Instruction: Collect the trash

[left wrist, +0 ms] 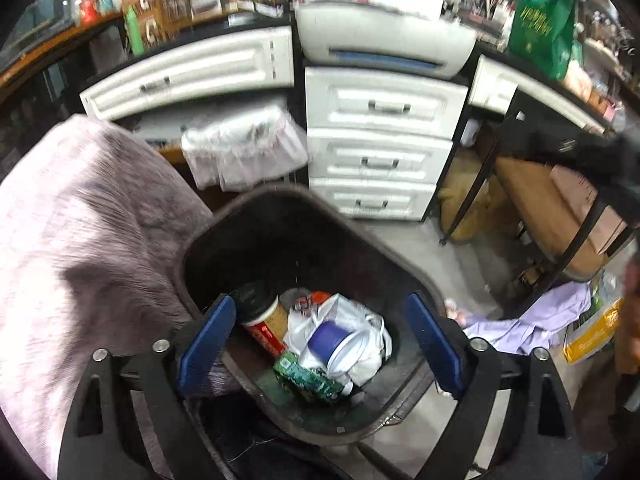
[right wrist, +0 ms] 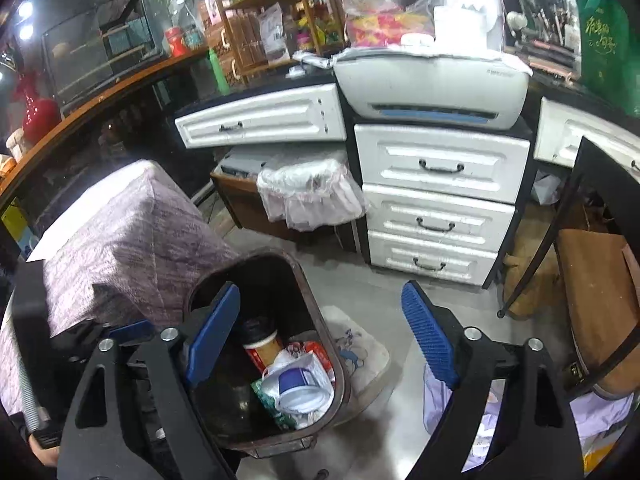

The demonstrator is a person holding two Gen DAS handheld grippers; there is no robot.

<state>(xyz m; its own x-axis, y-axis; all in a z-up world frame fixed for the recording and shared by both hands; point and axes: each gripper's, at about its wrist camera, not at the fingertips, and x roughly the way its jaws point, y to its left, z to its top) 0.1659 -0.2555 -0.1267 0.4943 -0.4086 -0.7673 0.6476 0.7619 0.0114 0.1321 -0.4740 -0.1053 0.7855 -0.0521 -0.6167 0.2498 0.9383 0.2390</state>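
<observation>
Bin point(left wrist: 208, 248) | cup point(left wrist: 262, 314), wrappers and tub point(left wrist: 340, 346) are held inside (floor litter is left) | left gripper point(left wrist: 320, 344) above it, spread, empty | right gripper point(right wrist: 320, 340) spread, empty

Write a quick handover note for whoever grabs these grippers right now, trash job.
Left gripper: open, empty, over the bin.
Right gripper: open, empty, just right of the bin.
In the bin: coffee cup, white plastic bag, blue-and-white tub, green packet.
Done: those pieces are binned.
Left: possibly the yellow packet lying on the floor beside the lilac cloth; check whether it is trash.
</observation>
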